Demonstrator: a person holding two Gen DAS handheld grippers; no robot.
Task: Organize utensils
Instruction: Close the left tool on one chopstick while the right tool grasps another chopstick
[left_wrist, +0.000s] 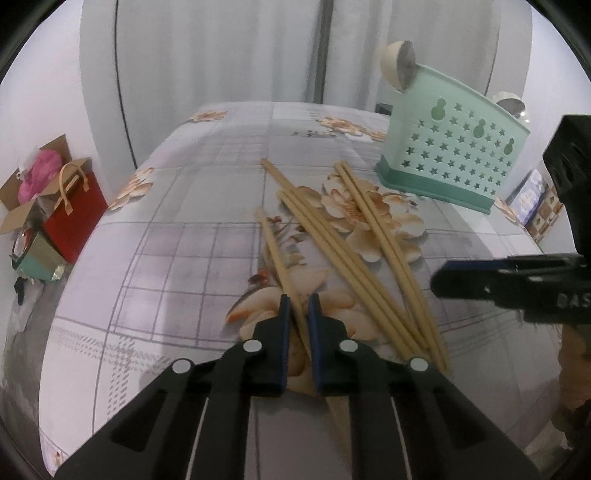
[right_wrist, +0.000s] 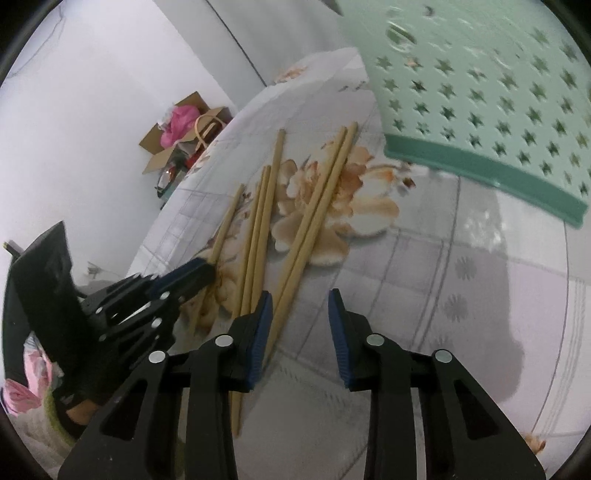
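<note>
White curtains back a bed spread with a grey checked, flower-printed sheet (left_wrist: 177, 206). Left gripper (left_wrist: 298, 301) has its jaws narrowed around 1 chopstick (left_wrist: 277, 254) lying on the sheet; whether they clamp it, I cannot tell. Right gripper (right_wrist: 301, 299) hangs with jaws wide apart, holding nothing, just beside the pile. About 7 chopsticks (left_wrist: 354, 254) lie fanned mid-sheet. 1 green star-punched holder (left_wrist: 448, 147) stands toward the far right corner. 1 red bag (left_wrist: 75, 210) sits beside the bed's left edge.
</note>
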